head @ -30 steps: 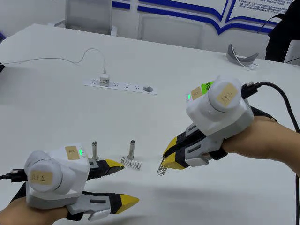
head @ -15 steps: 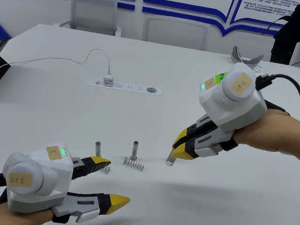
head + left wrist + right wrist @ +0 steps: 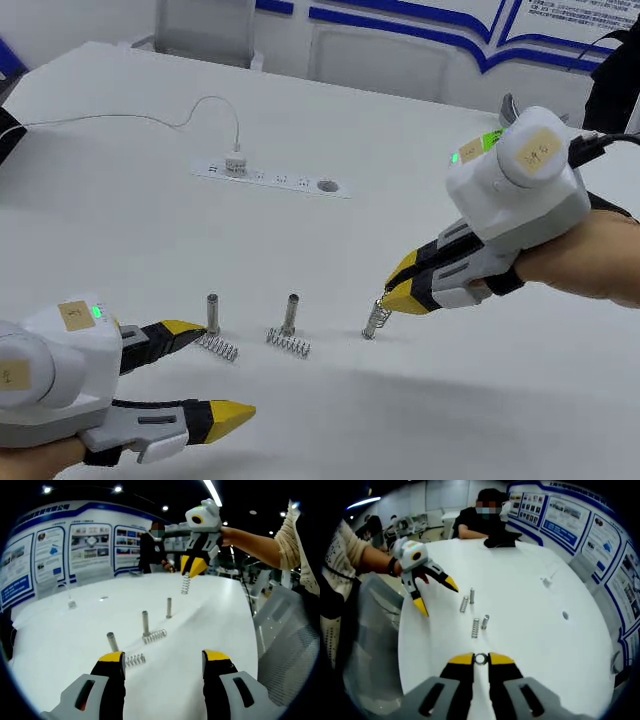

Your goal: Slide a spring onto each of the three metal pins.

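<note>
My right gripper [image 3: 393,298] [image 3: 481,656] is shut on the top of a spring [image 3: 376,320] [image 3: 185,584] that hangs nearly upright, its lower end at the table. Two steel pins [image 3: 212,312] [image 3: 291,313] stand to its left, each with a loose spring [image 3: 217,347] [image 3: 288,343] lying at its foot. The left gripper view has a third pin [image 3: 169,607] just below and left of the held spring. My left gripper [image 3: 215,372] [image 3: 164,657] is open, its upper jaw close beside the leftmost pin and spring.
A white power strip [image 3: 270,180] with a plugged-in cable [image 3: 180,110] lies farther back on the white table [image 3: 120,230]. A seated person [image 3: 485,510] is at the table's far end in the right gripper view. A grey object [image 3: 510,112] rests at the back right.
My right gripper has lifted the spring up and to the right, from slanted to nearly upright. My left gripper has drawn back to the left, uncovering the leftmost loose spring.
</note>
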Tool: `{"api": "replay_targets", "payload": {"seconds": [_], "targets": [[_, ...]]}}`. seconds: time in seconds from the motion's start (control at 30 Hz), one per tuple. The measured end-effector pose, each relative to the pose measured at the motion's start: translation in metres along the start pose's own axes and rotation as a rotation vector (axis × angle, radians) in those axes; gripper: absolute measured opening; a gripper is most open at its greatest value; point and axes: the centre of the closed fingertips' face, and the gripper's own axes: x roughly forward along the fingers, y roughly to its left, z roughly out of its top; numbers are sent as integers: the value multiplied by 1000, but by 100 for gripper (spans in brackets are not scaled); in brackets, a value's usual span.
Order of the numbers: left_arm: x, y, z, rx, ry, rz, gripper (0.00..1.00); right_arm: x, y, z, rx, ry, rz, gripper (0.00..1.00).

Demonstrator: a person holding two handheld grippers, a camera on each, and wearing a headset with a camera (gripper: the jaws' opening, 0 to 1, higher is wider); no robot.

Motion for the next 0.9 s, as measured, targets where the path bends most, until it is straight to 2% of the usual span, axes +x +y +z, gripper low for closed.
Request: {"api": "replay_targets", "payload": {"seconds": [0.27, 0.47, 0.9], "targets": [[-5, 5, -3, -18, 2, 22, 64, -4, -16, -2, 7, 15, -23, 12], [-6, 7, -5, -26, 3, 28, 64, 0, -28, -6, 12, 35, -37, 12], [-8, 11, -7, -42, 5, 32, 65, 14, -39, -13, 14, 60, -46, 12]]}}
